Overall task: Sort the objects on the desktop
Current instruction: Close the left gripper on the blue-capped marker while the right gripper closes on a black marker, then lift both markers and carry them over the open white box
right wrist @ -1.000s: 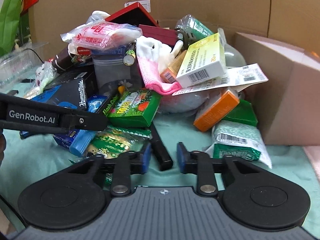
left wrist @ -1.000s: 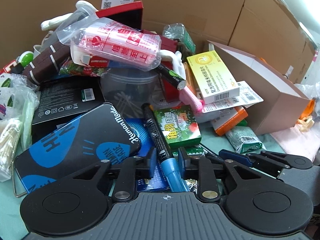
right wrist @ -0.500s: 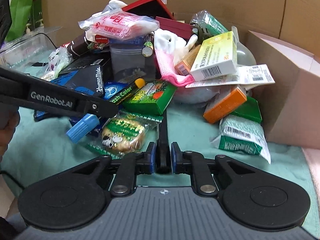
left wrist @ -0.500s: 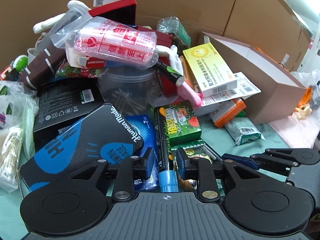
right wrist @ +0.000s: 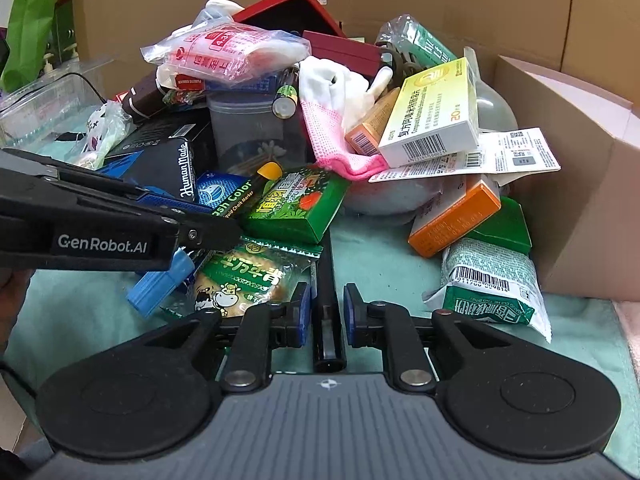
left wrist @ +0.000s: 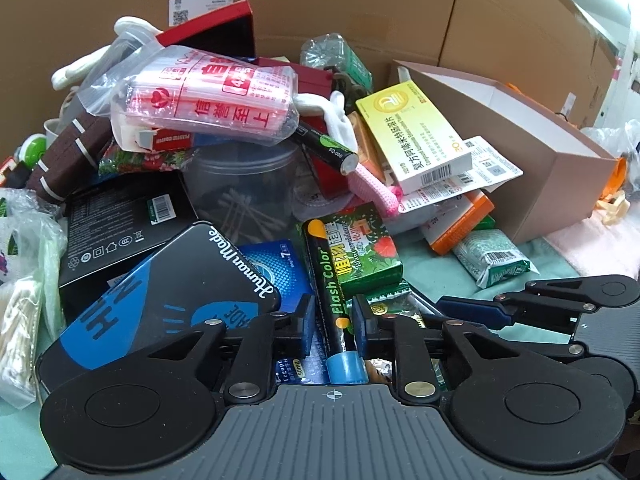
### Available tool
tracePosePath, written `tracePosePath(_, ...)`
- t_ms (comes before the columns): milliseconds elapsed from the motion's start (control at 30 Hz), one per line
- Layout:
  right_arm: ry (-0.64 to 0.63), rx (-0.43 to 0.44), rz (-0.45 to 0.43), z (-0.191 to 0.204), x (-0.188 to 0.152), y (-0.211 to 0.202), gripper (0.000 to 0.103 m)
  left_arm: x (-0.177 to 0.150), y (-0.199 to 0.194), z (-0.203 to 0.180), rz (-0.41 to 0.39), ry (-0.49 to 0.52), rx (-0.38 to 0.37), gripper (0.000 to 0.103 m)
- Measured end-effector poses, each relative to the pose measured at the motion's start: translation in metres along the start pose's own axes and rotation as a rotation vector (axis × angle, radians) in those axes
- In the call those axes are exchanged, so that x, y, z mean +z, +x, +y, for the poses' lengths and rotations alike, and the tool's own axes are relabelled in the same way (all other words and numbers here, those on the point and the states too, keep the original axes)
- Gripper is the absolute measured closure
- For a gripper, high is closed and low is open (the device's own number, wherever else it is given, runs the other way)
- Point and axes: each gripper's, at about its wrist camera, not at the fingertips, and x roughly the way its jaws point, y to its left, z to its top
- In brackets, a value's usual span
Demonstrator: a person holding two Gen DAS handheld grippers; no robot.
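A heap of mixed objects lies on a green cloth. My left gripper [left wrist: 333, 316] is shut on a black Flash Color chalk marker [left wrist: 329, 284] with a blue cap [left wrist: 346, 368] and a yellow tip. It also shows in the right wrist view [right wrist: 236, 204], under the left gripper's arm [right wrist: 100, 224]. My right gripper [right wrist: 325, 308] is shut on a black pen [right wrist: 327, 300] that lies along the cloth. A green box [right wrist: 298, 204] sits just beyond both.
The heap holds a yellow medicine box [left wrist: 412, 132], a black and blue tin [left wrist: 160, 300], a clear jar [right wrist: 248, 128], a pink and white glove [right wrist: 336, 120], an orange box [right wrist: 454, 216] and a snack packet [right wrist: 244, 280]. An open cardboard box [left wrist: 520, 152] stands at the right.
The left gripper has drawn the chalk marker out of the heap and turned it so its label shows. The right gripper has closed on the black pen.
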Motion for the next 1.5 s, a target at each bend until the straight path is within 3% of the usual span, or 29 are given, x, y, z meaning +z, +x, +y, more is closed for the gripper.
tracePosePath(200, 0.009, -0.005, 0.013, -0.002, 0.004, 0.003, 0.077, 0.002, 0.001, -0.006, 0.004, 0.014, 0.015, 0.083)
tracePosePath(267, 0.009, 0.000, 0.029, -0.003, 0.004, 0.002, 0.084, 0.002, 0.001, -0.008, 0.008, 0.021, 0.020, 0.082)
tracePosePath(300, -0.005, 0.003, 0.038, -0.002, 0.004, 0.000, 0.085, 0.002, 0.001, -0.009, 0.009, 0.026, 0.020, 0.075)
tracePosePath(367, -0.023, -0.006, 0.038, 0.002, 0.002, -0.002, 0.086, 0.002, 0.002, -0.010, 0.009, 0.030, 0.022, 0.075)
tracePosePath(433, -0.018, -0.005, 0.033, 0.001, 0.001, -0.003, 0.086, 0.002, 0.001, -0.011, 0.010, 0.037, 0.024, 0.085)
tracePosePath(733, 0.013, -0.003, 0.022, -0.004, -0.002, -0.013, 0.087, 0.001, -0.003, -0.012, 0.009, 0.030, 0.010, 0.091)
tracePosePath(1200, 0.057, -0.033, -0.080, -0.021, 0.002, -0.059, 0.087, 0.011, -0.034, -0.027, -0.049, 0.020, -0.054, 0.091)
tracePosePath(1500, 0.065, -0.055, -0.196, -0.033, 0.017, -0.096, 0.087, 0.043, -0.052, -0.047, -0.145, 0.044, -0.112, 0.091)
